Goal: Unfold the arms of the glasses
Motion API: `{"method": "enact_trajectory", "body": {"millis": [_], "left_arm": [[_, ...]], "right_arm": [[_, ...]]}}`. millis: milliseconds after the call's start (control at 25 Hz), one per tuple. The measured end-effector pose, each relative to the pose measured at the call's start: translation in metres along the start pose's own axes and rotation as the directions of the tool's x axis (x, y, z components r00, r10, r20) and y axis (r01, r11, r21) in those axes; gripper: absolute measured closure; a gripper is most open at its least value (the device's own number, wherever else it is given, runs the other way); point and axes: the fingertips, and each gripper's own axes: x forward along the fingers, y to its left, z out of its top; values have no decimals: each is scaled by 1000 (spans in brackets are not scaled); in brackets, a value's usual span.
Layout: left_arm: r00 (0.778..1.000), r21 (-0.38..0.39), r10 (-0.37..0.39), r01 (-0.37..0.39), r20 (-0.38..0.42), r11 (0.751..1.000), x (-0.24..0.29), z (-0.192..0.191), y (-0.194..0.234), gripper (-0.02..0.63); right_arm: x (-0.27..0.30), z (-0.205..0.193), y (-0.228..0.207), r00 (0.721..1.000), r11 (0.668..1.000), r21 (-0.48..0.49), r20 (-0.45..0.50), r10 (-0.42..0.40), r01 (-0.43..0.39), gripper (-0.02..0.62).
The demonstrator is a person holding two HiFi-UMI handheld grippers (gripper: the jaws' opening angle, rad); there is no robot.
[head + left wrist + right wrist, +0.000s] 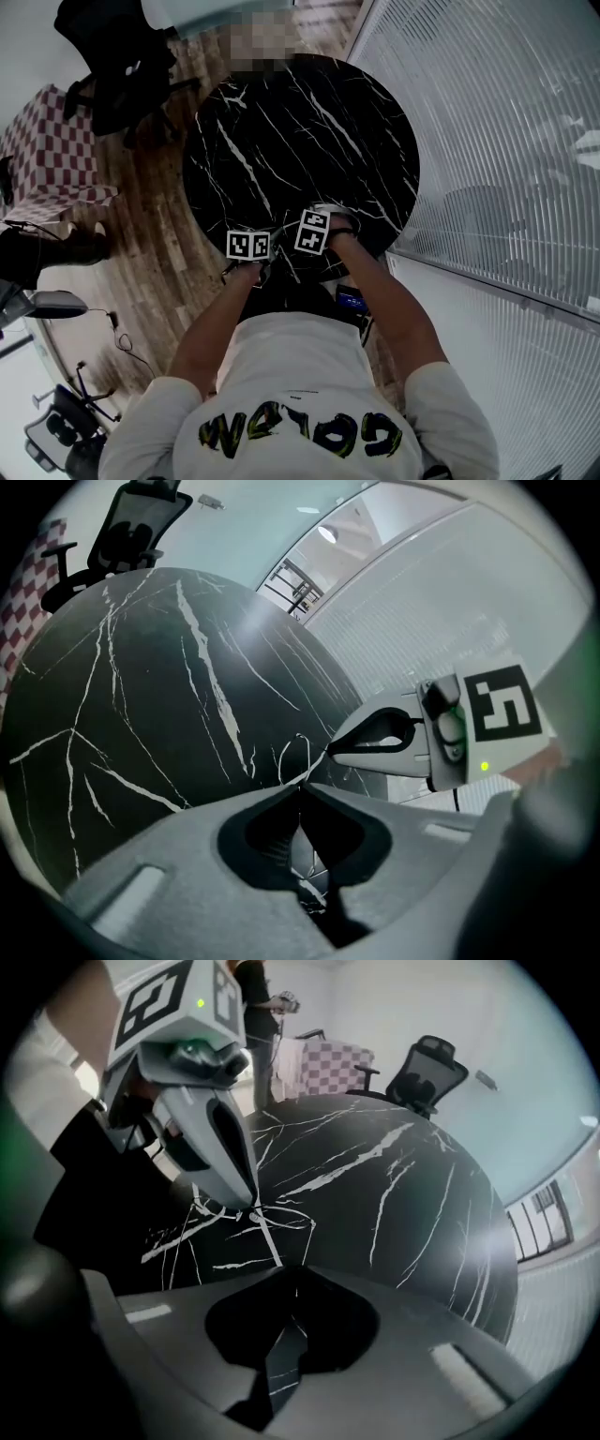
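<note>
dim, even daylight; soft glare on the black marble table (248, 630); fisheye views darken at edges.

Thin wire-framed glasses (281, 1218) pinched between two claws at the 6 o'clock edge of the round black marble bench (309, 122).

The frame is fine pale wire, so slight that only the rim outlines and one straight arm show against the white-veined stone. In the right gripper view the rims lie side by side at 12 o'clock from the right claw (291, 1274), and the straight wire runs down into its closed tips. The left claw (251, 1206) nips the frame from 10 o'clock. Whether the glasses touch the bench cannot be told.
</note>
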Motion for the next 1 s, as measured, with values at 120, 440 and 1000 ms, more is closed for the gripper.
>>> {"method": "enact_trajectory", "body": {"millis": [120, 440, 1000], "left_arm": [[1000, 1, -3, 3, -5, 1000, 1, -1, -1, 597], [1000, 1, -4, 4, -25, 1000, 0, -3, -3, 597], [1000, -10, -7, 7, -30, 1000, 2, -4, -3, 597]], "right_arm": [[2, -2, 2, 998, 991, -131, -48, -29, 23, 589], [5, -5, 5, 991, 942, -332, -99, -88, 51, 594], [6, -4, 1, 990, 937, -342, -91, -104, 67, 594]]}}
